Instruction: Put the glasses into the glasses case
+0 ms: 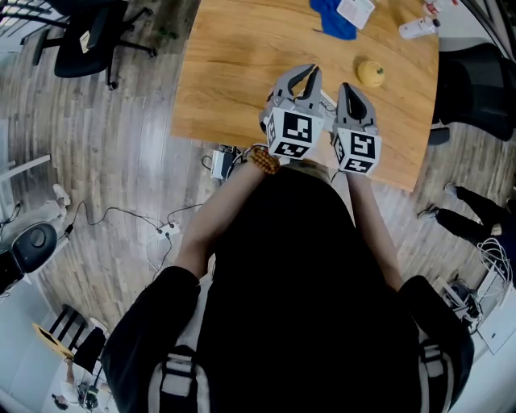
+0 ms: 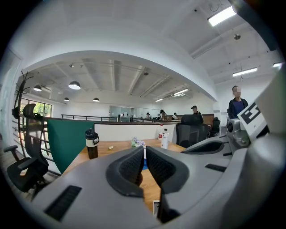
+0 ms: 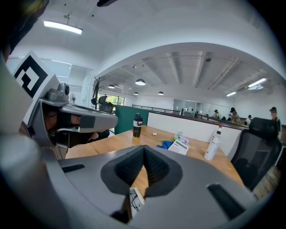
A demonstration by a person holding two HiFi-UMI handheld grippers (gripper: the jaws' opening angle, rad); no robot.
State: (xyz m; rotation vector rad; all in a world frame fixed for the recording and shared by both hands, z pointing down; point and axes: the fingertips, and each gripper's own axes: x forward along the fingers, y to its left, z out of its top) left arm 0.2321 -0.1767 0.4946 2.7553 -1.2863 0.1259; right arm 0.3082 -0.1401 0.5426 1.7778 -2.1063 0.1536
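Note:
Both grippers hang side by side over the near edge of the wooden table (image 1: 242, 73). The left gripper (image 1: 313, 68) has its jaws together with nothing between them; its own view shows the pads (image 2: 134, 165) almost touching. To its right, the right gripper (image 1: 345, 85) is also shut and empty, its tips meeting (image 3: 144, 150). Below the jaws lies a small white flat thing (image 3: 135, 200) with a thin dark loop on it; I cannot tell what it is. I cannot make out any glasses or case for certain.
A yellow rounded object (image 1: 371, 73) sits just beyond the grippers. At the table's far side lie a blue cloth (image 1: 333, 20), white paper (image 1: 355, 11) and a white bottle (image 1: 419, 28). A dark flask (image 3: 137, 124) stands at the left end. Office chairs (image 1: 89, 36) stand around the table.

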